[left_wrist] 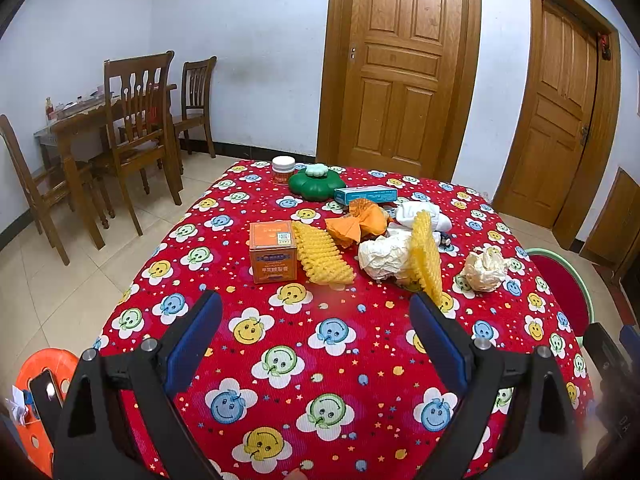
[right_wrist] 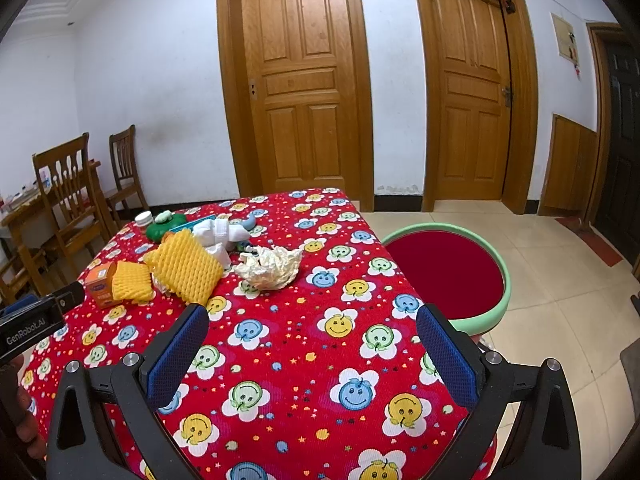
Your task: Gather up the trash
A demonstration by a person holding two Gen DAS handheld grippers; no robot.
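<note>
We held the left gripper [left_wrist: 316, 312] and right gripper [right_wrist: 312, 328] wide open and empty, near the crumpled paper [right_wrist: 269, 267].

Two wrist views, shared table [left_wrist: 304, 344]

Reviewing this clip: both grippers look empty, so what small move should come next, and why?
Probably ease the right gripper forward to the crumpled paper wad. Both grippers are open and empty, and that wad lies apart from the pile, nearest the right gripper and near the red bin.

Each gripper [left_wrist: 316, 312] has black arms, blue textured pads, silver screws.
</note>
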